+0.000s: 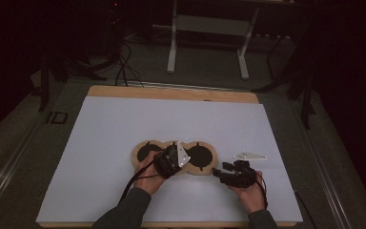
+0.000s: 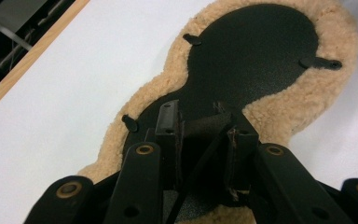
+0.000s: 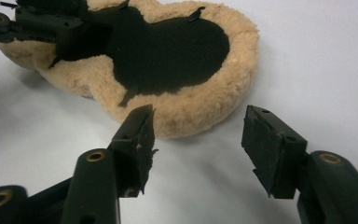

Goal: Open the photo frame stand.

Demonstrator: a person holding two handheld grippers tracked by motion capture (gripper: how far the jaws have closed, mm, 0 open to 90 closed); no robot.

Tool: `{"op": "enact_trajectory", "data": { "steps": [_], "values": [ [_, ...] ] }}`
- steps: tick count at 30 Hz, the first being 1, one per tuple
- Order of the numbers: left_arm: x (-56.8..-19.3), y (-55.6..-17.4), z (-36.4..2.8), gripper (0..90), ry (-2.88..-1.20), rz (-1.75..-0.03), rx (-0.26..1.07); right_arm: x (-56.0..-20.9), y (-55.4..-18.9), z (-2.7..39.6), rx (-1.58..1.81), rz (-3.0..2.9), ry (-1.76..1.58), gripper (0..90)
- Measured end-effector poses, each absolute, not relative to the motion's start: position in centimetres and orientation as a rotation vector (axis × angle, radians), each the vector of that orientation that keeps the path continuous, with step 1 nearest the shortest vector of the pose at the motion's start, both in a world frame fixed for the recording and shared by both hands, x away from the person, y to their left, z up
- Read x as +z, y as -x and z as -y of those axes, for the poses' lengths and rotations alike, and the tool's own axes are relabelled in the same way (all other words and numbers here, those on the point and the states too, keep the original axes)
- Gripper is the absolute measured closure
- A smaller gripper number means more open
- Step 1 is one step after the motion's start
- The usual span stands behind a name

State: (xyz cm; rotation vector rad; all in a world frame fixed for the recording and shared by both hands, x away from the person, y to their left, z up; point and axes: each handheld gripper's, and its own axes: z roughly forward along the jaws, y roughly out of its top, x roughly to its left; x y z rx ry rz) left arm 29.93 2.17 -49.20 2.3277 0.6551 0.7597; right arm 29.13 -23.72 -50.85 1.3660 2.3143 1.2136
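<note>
**Fleece pad lies crosswise on the bench, left hand-held gripper clamped at its middle**

Item: a tan fleece pad (image 1: 174, 158) with black inner panels, made of round lobes joined in a row. It rests flat on the white sheet (image 1: 124, 124) covering the bench (image 1: 171, 92). In the high view its long axis runs side to side, parallel to the near edge of the bench, black face up.

Left hand-held gripper (image 2: 200, 133): it sits over the pad's middle, jaws drawn in on a raised fold of the black panel at the narrow waist between lobes. The fold is pinched between the pads; grasp confirmed in the left gripper view. The far lobe extends straight ahead of the jaws.

Right hand-held gripper (image 3: 198, 140): released, jaws standing apart with bare sheet between them. The pad's nearest lobe lies just ahead of the jaw tips, not touching.

Limits of observation: in the high view the left hand (image 1: 148, 171) and its gripper cover the middle of the pad, so the lobe count there cannot be confirmed. The left gripper view cuts off the near lobe beneath the jaws. The small black tabs (image 2: 320, 62) at the panel edge are too small to identify. The room beyond the bench is dark.
</note>
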Motion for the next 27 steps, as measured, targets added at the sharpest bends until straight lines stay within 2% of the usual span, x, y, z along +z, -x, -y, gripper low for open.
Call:
{"op": "enact_trajectory", "data": {
  "steps": [14, 27],
  "values": [
    [-49.0, -29.6, -3.1, 72.8, -2.262, -0.675, 0.742, -50.6, -30.6, 23.4, 1.276, -2.314, -1.454, 30.3],
    [-49.0, -29.3, -3.7, 72.9, -2.229, -0.695, 0.748, -50.8, -31.8, 22.8, 1.345, -2.334, -1.561, 27.5]
  ]
}}
